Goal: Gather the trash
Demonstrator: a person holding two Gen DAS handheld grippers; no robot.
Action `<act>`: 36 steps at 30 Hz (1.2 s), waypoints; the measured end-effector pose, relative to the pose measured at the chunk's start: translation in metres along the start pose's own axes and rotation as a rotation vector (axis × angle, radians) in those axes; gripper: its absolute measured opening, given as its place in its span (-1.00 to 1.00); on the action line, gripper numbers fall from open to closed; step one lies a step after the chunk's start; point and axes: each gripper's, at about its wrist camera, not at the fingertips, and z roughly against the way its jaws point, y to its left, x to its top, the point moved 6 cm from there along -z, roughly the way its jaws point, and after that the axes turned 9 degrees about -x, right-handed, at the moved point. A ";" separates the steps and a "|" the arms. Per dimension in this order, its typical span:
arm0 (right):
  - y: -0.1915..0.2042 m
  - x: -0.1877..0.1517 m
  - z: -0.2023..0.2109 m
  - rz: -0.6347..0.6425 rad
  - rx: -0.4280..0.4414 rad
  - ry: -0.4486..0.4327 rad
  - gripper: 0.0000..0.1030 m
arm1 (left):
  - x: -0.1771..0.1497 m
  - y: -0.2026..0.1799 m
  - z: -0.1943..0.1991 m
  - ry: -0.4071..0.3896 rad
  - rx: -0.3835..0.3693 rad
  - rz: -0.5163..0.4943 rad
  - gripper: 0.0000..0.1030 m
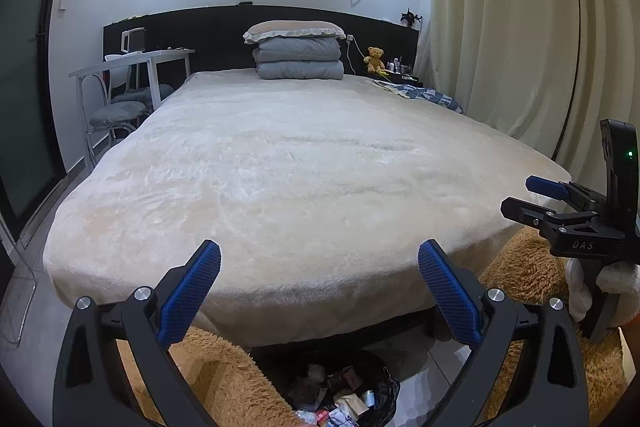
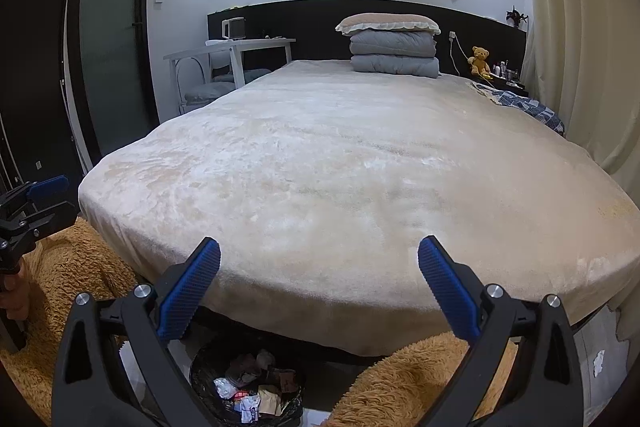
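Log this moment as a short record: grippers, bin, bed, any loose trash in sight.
left gripper: open, empty, held above the foot of the bed
right gripper: open, empty, level beside the left one
trash bin: black-lined, on the floor at the bed's foot, holding crumpled wrappers and paper
bed: cream plush cover, bare across the middle
folded grey quilt: at the headboard, pillow on top
loose trash: a small white scrap on the floor, right of the bed
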 end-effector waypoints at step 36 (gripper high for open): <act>0.003 -0.002 -0.005 0.002 -0.008 0.020 0.91 | -0.001 0.000 -0.001 0.007 0.000 -0.001 0.87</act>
